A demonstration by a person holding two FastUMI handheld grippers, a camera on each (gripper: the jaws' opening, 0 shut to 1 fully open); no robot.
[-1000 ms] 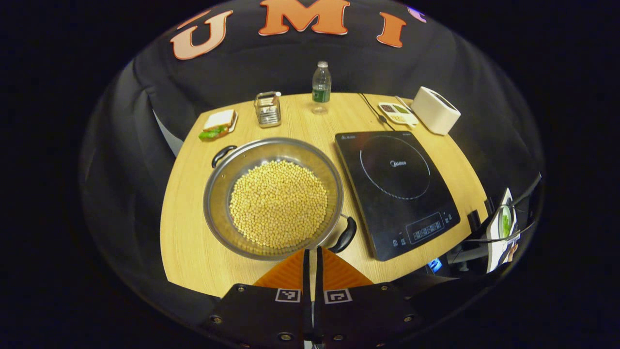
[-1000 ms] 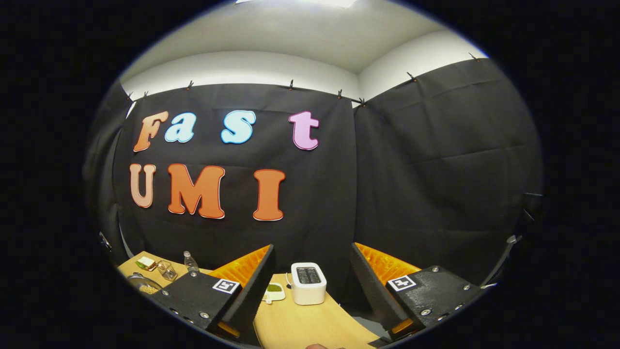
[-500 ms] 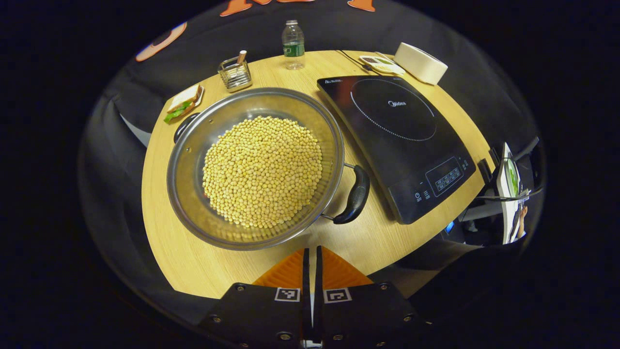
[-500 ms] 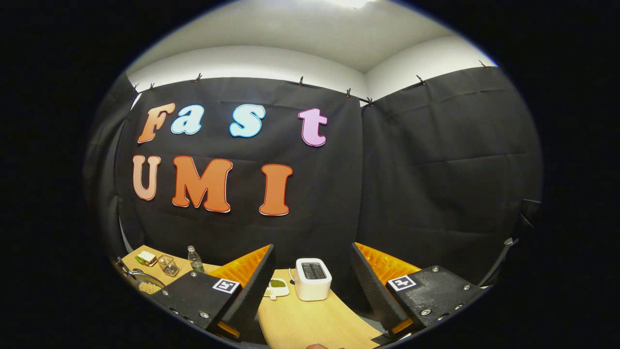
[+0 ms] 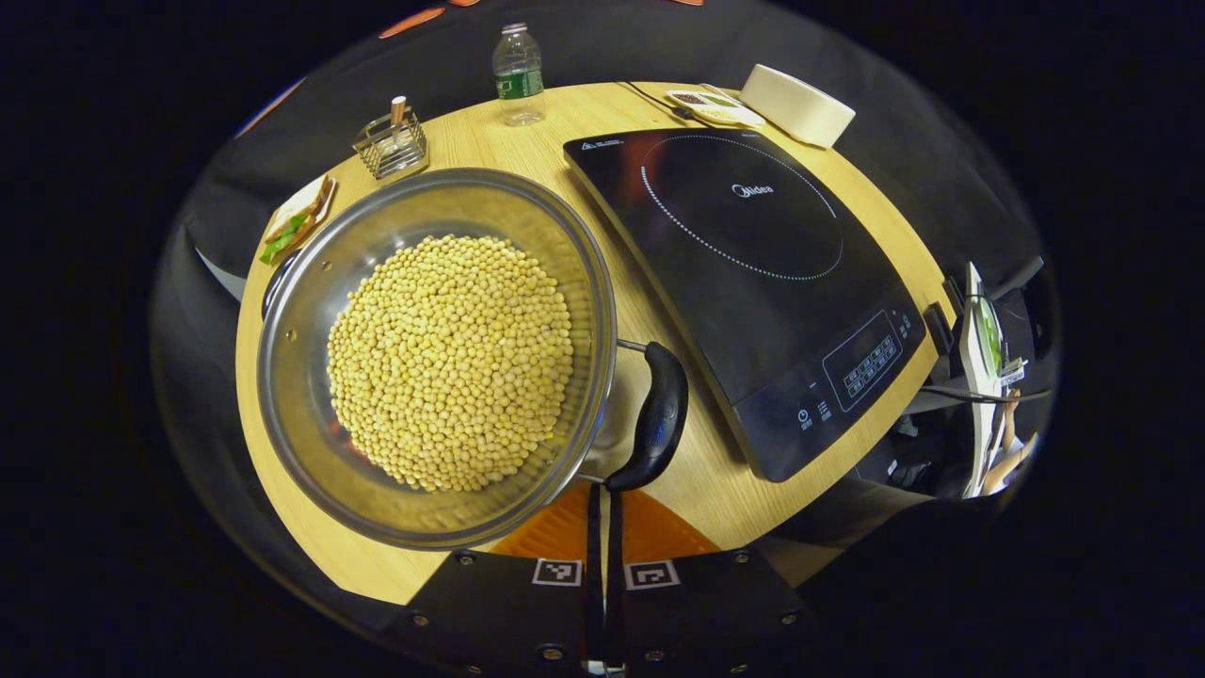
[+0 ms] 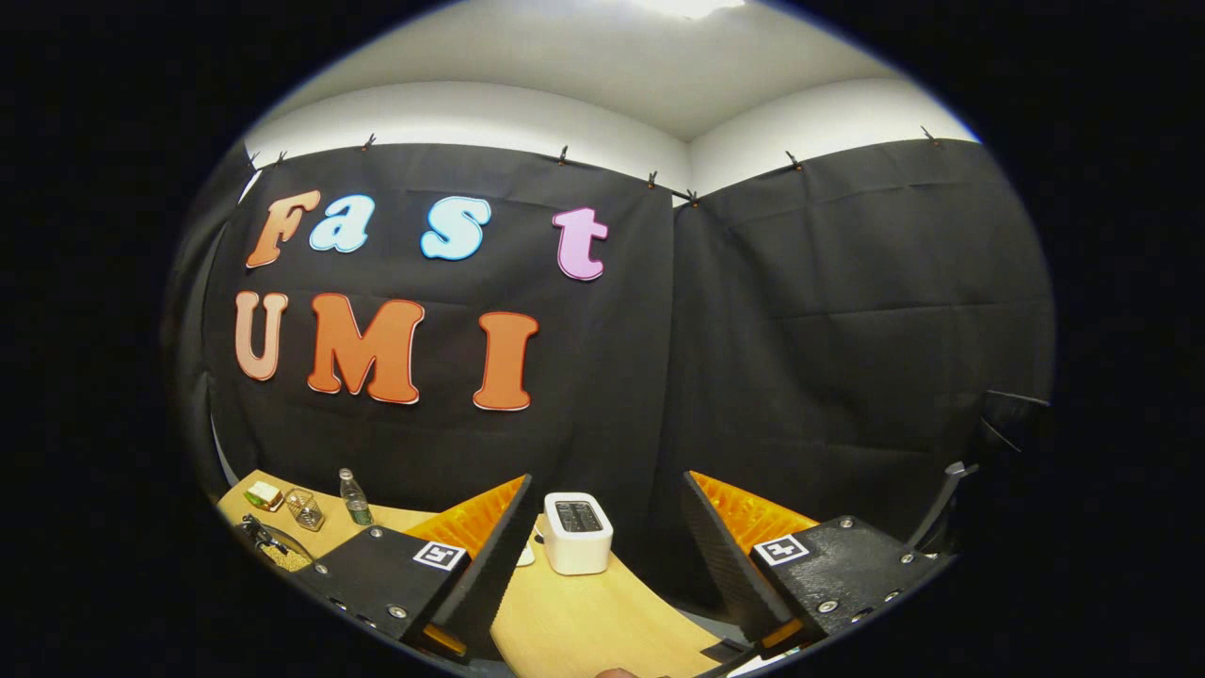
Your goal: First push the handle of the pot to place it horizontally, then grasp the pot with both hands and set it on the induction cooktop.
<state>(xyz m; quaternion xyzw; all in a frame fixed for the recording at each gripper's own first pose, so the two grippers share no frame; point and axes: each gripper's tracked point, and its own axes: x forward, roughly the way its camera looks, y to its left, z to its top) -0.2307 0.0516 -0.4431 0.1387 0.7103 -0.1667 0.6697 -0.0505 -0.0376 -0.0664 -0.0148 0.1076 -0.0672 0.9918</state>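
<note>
In the left gripper view, the left gripper (image 5: 603, 513) is sitting at the near edge of the table (image 5: 697, 476) with its fingers pressed together, their tips lying right at the near end of the pot's black handle (image 5: 651, 421); whether they are touching it I cannot tell. The pot (image 5: 311, 395), a wide steel one, is resting on the left part of the table and is holding a heap of yellow beans (image 5: 450, 360). Its near handle is pointing toward the right, just beside the induction cooktop (image 5: 753, 273), which is lying to the right of the pot, apart from its rim. Farther off, a sandwich (image 5: 294, 222) is sitting at the far left edge, a wire basket (image 5: 391, 146) beyond the pot, and a water bottle (image 5: 519, 73) farther still. A white toaster (image 5: 796, 104) is standing at the far right corner.

In the right gripper view, the right gripper (image 6: 602, 546) is hovering with its fingers spread wide, aimed across the table's right end toward the toaster (image 6: 577, 532) and the wall.
</note>
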